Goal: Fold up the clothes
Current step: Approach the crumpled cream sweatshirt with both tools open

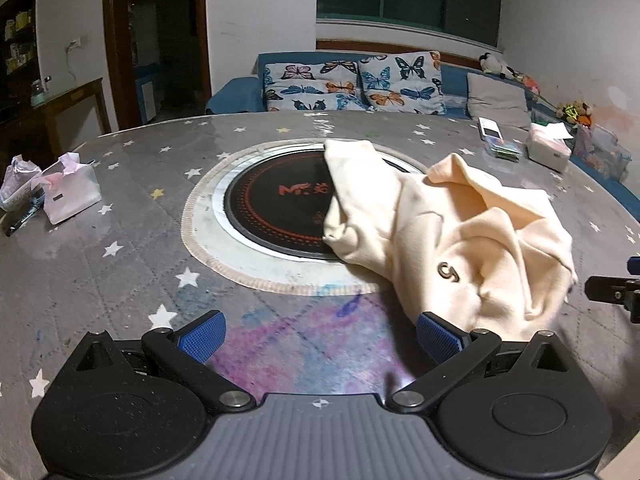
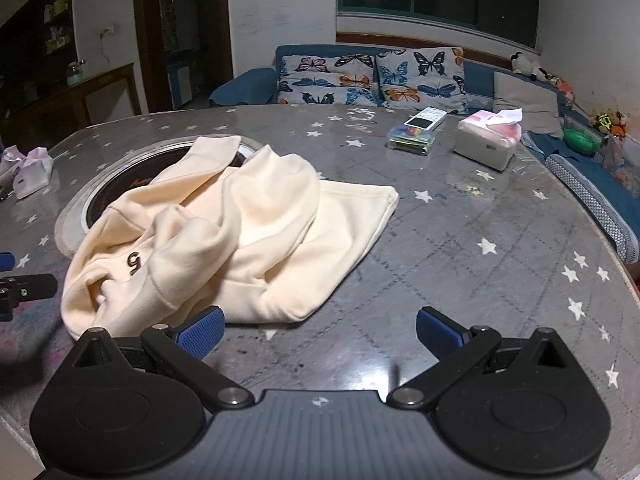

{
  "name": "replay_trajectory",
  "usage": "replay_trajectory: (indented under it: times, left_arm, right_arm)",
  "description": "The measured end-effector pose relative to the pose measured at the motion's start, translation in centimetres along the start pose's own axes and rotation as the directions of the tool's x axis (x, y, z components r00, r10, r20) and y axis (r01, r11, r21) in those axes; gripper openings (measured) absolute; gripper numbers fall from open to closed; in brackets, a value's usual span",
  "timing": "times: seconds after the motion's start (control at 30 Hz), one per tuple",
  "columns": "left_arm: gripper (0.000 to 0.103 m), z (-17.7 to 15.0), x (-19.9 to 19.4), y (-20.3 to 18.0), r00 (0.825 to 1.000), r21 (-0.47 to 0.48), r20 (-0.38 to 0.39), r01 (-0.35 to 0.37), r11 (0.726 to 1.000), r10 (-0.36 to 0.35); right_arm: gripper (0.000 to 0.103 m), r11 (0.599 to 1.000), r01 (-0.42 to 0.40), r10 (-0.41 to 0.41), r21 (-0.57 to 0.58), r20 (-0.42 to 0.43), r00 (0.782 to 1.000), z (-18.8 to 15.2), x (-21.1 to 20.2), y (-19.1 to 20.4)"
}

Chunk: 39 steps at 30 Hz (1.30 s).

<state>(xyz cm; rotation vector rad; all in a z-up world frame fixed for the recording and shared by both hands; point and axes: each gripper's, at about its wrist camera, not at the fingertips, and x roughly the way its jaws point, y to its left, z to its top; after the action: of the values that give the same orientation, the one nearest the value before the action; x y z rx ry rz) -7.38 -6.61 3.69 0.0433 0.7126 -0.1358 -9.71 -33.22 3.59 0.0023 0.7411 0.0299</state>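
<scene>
- One garment: a cream sweatshirt [image 2: 224,232], crumpled in a loose heap on the counter [image 2: 460,248]. The landmark for all places below is the round black cooktop [image 1: 276,208] set into the counter.
- The sweatshirt lies partly over the cooktop's right edge in the left wrist view; one cuffed sleeve [image 1: 352,184] reaches across the black disc, and the rest spreads onto the counter beside it.
- Fabric is soft and thick, deeply creased, with several rolled folds. One dark embroidered mark, shaped like a "G" or "5", shows on the front [image 1: 448,272]. A flat hem corner points away from the cooktop in the right wrist view.
- Two grippers. Left gripper [image 1: 320,338]: fingers spread wide, holding nothing, hovering over the counter nearer the camera than the cooktop; its right finger [image 1: 438,338] sits just at the sweatshirt's near edge, contact not clear.
- Right gripper [image 2: 320,336]: fingers spread wide and empty, on the far side of the sweatshirt from the cooktop; its left finger [image 2: 202,336] overlaps the cloth's near edge.
- Two tissue packs: one [image 1: 70,188] left of the cooktop, one [image 2: 490,142] well to its right.
- Two butterfly cushions [image 2: 376,76] on the blue sofa behind the cooktop.
</scene>
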Motion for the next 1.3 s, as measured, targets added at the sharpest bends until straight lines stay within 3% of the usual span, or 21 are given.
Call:
replay_trajectory:
  times: [1.3]
  left_arm:
    - [0.103, 0.7, -0.4, -2.8, 1.000, 0.055, -0.025, 0.021, 0.998, -0.020]
  right_arm:
    - [0.103, 0.995, -0.089, 0.089, -0.047, 0.000, 0.996, -0.4, -1.0, 2.9]
